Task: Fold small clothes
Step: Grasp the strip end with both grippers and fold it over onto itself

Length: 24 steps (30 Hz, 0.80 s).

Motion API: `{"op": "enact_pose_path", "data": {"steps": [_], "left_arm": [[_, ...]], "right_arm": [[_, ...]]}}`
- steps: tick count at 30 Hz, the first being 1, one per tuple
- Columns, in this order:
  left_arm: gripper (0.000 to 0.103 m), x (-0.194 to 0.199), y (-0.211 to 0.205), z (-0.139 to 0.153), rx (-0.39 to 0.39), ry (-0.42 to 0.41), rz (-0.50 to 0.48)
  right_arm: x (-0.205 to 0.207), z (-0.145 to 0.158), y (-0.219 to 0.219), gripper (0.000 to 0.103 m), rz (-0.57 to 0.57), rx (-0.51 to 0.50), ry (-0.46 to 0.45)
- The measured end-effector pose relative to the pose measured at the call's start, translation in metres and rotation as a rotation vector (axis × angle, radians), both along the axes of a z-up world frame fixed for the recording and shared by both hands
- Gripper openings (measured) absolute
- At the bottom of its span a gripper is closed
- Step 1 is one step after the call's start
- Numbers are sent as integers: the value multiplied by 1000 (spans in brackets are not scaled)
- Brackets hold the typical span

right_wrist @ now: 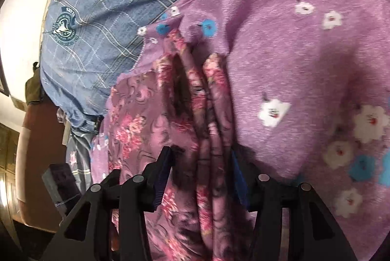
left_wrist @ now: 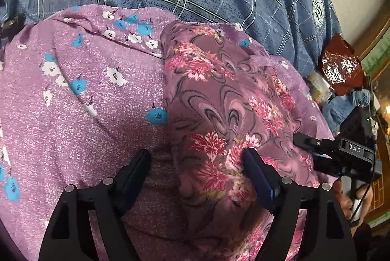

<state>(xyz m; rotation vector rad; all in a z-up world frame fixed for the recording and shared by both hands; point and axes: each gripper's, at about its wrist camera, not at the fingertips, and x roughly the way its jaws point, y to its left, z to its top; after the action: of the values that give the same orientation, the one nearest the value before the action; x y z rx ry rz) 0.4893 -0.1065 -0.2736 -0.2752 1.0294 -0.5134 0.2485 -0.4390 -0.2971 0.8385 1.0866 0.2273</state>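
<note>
Now the right tongs [right_wrist: 202, 173] are clamped on the pleated pink-flowered garment [right_wrist: 195, 114]; the left tongs [left_wrist: 197, 168] stand apart over its edge — take that edge before pulling flat.

Black plastic left gripper [left_wrist: 196, 163] with forked arms, round silver pins at the joints, dark blue ribbed pads [left_wrist: 258, 178]. Same build on the right gripper [right_wrist: 201, 163]; seen from the left wrist, white "DAS" lettering, small screw, thin black cable [left_wrist: 363, 202] trailing past the hand [left_wrist: 353, 197].
</note>
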Motion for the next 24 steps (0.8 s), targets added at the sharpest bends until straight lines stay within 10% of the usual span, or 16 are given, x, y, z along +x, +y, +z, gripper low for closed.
{"op": "enact_pose_path", "data": {"steps": [7, 14, 24], "left_arm": [[75, 0, -11, 2, -63, -10, -82], [75, 8, -19, -11, -61, 13, -83], [29, 0, -6, 1, -103, -43, -79]], "right_arm": [[-4, 16, 9, 39, 21, -1, -85], [1, 2, 11, 50, 4, 9, -35], [-9, 35, 37, 20, 31, -217, -166]]}}
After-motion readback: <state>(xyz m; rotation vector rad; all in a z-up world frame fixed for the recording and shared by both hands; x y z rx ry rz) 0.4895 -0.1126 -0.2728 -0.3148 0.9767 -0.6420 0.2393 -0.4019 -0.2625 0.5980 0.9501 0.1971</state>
